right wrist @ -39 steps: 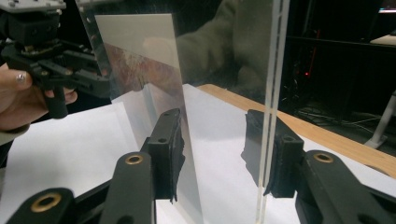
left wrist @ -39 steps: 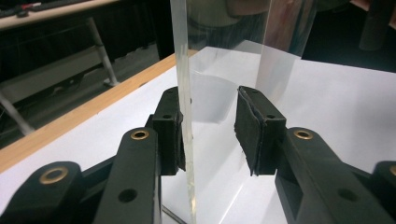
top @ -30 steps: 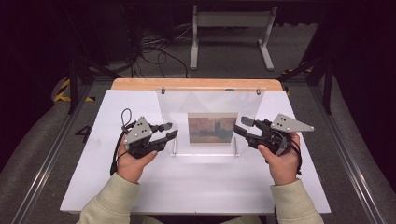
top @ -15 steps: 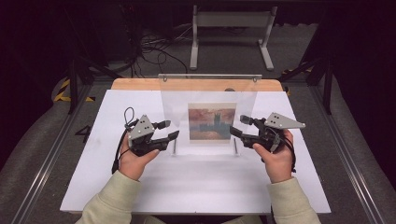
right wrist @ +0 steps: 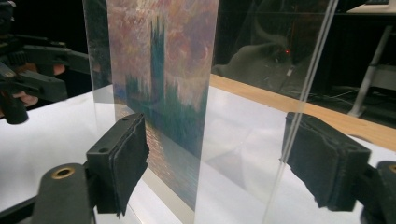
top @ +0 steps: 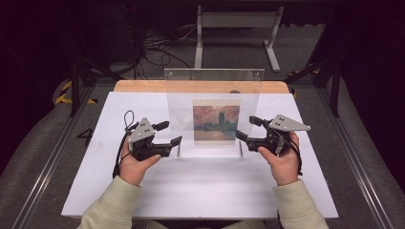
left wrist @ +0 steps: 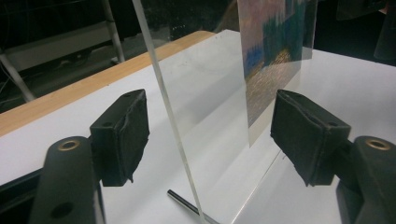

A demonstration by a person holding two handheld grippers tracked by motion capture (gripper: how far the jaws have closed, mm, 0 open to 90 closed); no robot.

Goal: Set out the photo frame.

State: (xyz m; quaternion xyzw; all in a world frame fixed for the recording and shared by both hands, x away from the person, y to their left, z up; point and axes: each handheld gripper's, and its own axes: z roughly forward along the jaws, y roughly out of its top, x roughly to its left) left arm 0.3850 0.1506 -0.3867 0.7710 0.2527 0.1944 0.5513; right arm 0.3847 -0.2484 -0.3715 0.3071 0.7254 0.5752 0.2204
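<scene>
On the left, the person's left hand [top: 135, 164] holds the left gripper [top: 173, 133] low over the white table [top: 191, 191], its tips pointing at the left edge of the clear frame [top: 181, 100]. Its jaws have just been opening and now stand released: in the left gripper view the frame's edge rises between the two black pads [left wrist: 122, 135] with a gap on each side, so neither pad presses on it. A thin metal peg [left wrist: 184, 203] lies at the foot of the pane there. The clear frame stands upright in the middle of the table, just in front of the wooden strip [top: 143, 86] along the far edge, and a picture [top: 216, 122] of a dark tower under a reddish sky sits in its lower middle. On the right, the right gripper [top: 244, 128], held in the right hand [top: 282, 162], faces the frame's right edge. Its jaws too have just been opening, and in the right gripper view the pane's edge stands between the spread pads [right wrist: 126, 163], clear of both.
</scene>
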